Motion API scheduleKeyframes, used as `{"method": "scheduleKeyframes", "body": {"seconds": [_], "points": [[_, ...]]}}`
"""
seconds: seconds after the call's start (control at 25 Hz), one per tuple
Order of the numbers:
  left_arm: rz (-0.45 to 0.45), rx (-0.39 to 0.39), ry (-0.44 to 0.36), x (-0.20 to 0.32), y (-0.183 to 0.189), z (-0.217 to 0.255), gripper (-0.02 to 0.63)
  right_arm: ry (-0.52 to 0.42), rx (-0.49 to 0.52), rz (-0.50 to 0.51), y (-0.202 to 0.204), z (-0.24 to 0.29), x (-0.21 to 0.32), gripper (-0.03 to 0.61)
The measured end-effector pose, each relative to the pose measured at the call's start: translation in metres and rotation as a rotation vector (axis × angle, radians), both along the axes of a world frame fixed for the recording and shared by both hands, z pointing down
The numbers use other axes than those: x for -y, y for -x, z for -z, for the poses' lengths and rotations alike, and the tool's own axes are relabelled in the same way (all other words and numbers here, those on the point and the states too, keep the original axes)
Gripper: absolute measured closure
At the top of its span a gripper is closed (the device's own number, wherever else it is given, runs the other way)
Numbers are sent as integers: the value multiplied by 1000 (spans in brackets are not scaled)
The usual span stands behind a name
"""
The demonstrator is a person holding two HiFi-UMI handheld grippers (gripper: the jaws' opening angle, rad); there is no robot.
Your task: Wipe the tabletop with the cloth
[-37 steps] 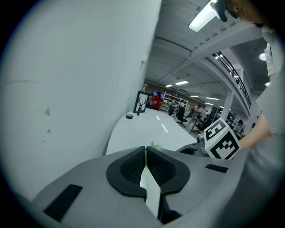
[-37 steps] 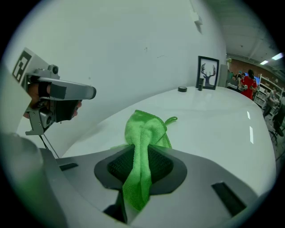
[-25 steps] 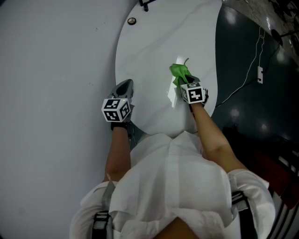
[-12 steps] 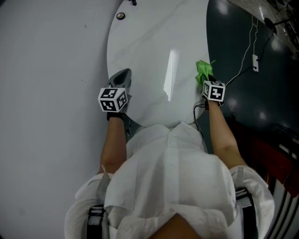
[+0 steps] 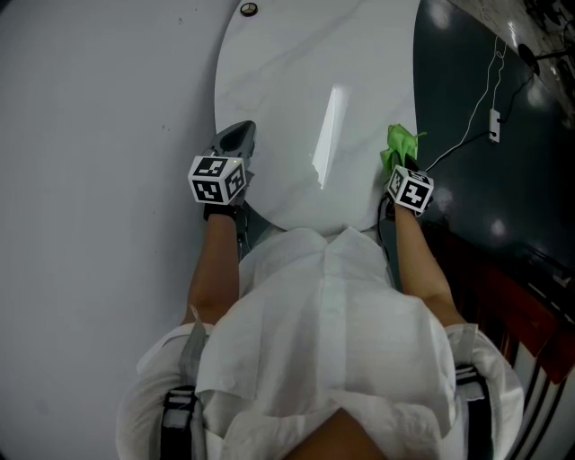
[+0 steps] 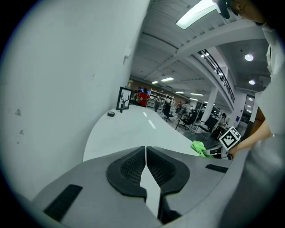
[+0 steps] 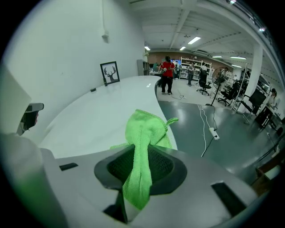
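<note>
While the right gripper [image 7: 141, 156] has its jaws closed on a fold of the green cloth [image 7: 144, 131], the rest of that cloth spreads forward onto the white tabletop [image 7: 100, 116], just beside the table's right rim. A tail of the fabric hangs back between the dark ribbed pads [image 7: 165, 165] toward the camera. From the head view, this gripper [image 5: 396, 163] sits at the right edge of the tabletop [image 5: 287, 85], near the person's body, with the cloth [image 5: 401, 143] bunched just ahead of its marker cube.

Across the table, the left gripper [image 6: 145, 156] has its jaws pressed together with nothing between them. It sits at the tabletop's left edge [image 5: 235, 141], close to the pale wall [image 5: 90, 135]; whether it touches the surface cannot be told.

Farther along the table, near the wall, lies a small dark round object [image 5: 248, 9], and beyond it stands a framed deer picture [image 7: 110, 72]. To the right of the table, on the dark glossy floor [image 5: 467, 189], a white power strip [image 5: 494, 127] lies on its cable. The person's white shirt [image 5: 332, 350] fills the lower part of the head view.
</note>
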State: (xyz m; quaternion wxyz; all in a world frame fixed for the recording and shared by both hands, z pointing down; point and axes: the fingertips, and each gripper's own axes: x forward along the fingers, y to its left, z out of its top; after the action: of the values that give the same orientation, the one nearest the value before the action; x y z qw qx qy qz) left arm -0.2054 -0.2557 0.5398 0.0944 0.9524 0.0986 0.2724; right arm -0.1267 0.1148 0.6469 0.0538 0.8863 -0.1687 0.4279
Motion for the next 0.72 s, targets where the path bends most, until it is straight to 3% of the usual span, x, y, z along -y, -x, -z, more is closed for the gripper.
{"method": "scheduleKeyframes", "body": {"seconds": [0.16, 0.72], "points": [[13, 7, 8, 3, 13, -6, 594, -2, 10, 33, 16, -1, 32, 500], [90, 15, 4, 21, 47, -2, 594, -41, 28, 364, 48, 13, 189, 499]]}}
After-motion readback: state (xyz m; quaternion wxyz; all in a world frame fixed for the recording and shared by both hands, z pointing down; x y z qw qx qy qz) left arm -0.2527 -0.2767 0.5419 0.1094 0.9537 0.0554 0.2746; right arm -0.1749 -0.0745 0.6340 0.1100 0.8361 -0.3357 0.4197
